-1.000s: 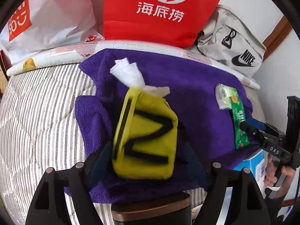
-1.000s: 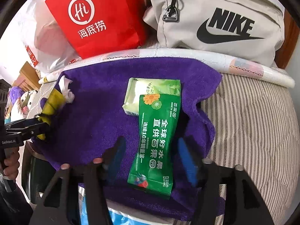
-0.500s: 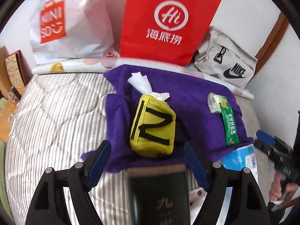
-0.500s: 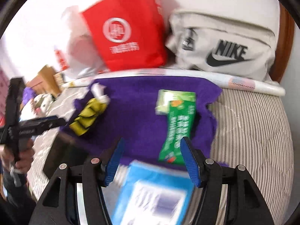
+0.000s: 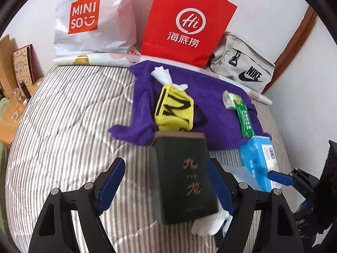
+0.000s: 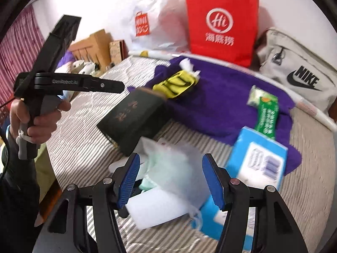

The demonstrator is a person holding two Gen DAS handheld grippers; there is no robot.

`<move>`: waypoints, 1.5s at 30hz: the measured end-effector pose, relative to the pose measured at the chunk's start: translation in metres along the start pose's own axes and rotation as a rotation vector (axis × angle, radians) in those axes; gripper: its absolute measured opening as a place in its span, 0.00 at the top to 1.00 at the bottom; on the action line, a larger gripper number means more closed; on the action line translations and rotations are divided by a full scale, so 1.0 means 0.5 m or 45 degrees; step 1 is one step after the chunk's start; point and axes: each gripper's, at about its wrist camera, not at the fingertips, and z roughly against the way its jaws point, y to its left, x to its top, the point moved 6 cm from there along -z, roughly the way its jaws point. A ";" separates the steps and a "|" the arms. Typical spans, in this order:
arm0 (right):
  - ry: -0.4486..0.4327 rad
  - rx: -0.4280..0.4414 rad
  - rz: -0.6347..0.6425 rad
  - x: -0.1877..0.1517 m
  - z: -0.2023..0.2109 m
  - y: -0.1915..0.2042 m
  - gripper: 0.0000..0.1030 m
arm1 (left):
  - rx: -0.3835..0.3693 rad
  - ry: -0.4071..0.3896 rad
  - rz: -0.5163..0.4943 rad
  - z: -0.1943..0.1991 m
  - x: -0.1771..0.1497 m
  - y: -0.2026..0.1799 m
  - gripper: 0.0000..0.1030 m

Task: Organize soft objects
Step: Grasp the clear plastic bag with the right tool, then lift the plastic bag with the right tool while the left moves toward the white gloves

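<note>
A purple towel [image 5: 210, 97] [image 6: 221, 97] lies spread on the striped bed. On it rest a yellow tissue pouch [image 5: 174, 109] [image 6: 177, 82] with a black Z and a green packet [image 5: 242, 113] [image 6: 266, 113]. A dark box [image 5: 185, 179] [image 6: 134, 116] stands at the towel's near edge. My left gripper [image 5: 166, 183] [image 6: 120, 86] hangs open above the box, holding nothing. A blue tissue pack [image 5: 258, 158] [image 6: 259, 162] lies at the right. My right gripper [image 6: 171, 181] is open over a white gauzy pouch [image 6: 174, 168]; its blue fingertip [image 5: 280, 177] shows at the right edge.
A white Miniso bag [image 5: 90, 21], a red paper bag [image 5: 187, 25] and a beige Nike bag [image 5: 242, 69] line the wall behind the bed. A white soft piece [image 5: 208, 221] lies by the box. A wooden side table [image 5: 12, 97] stands left. The striped bedding [image 5: 73, 126] spreads out left of the towel.
Both grippers have drawn back and up from the towel. The dark box, blue pack and white pouch have come into view. The right gripper has rolled. Both stayed open and empty.
</note>
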 end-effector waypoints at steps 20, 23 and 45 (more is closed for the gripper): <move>-0.008 -0.098 -0.030 -0.013 -0.035 -0.003 0.94 | -0.021 0.037 0.047 0.015 -0.071 0.043 0.24; -0.054 -0.087 -0.092 0.001 -0.010 -0.017 0.96 | -0.015 0.035 0.053 0.024 -0.081 0.045 0.24; -0.108 -0.303 -0.169 -0.211 0.230 -0.028 0.96 | 0.033 -0.010 0.015 0.108 -0.173 -0.039 0.24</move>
